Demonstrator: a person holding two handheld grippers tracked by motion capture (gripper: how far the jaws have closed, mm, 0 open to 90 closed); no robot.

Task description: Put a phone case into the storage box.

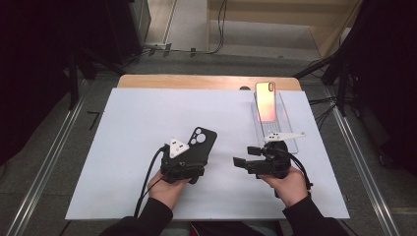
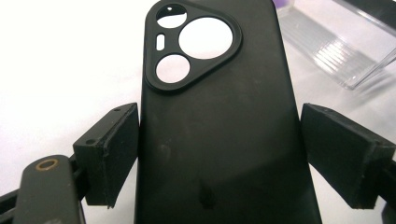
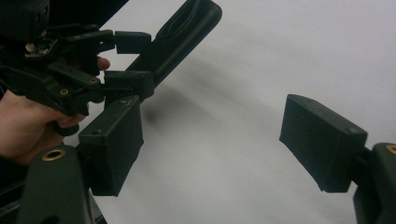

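The black phone case (image 1: 200,143) lies between the fingers of the left gripper (image 1: 189,158), near the middle of the white sheet (image 1: 137,147) that covers the table (image 1: 206,81). In the left gripper view the case (image 2: 219,140) shows its back, with a rounded three-cornered camera opening (image 2: 191,46) near the top holding several round cut-outs. The left finger (image 2: 112,154) touches the case's edge, while a thin gap shows between the right finger (image 2: 341,154) and the other edge, so I cannot tell whether the grip is firm. In the right gripper view the case (image 3: 187,32) is seen edge-on, tilted up off the sheet at its far end, held out from the left gripper (image 3: 126,60) by the person's left hand (image 3: 28,121).

The right gripper (image 1: 246,157) is held in the right hand (image 1: 287,184) just to the right of the case, pointing toward the left gripper. Its fingers (image 3: 112,144) are spread wide apart with only the white sheet between them.

Farther back on the right side of the table, a phone (image 1: 266,101) with an orange-pink glow leans upright on a clear plastic stand (image 1: 285,132). A corner of that stand (image 2: 345,46) shows in the left gripper view, beyond the case.
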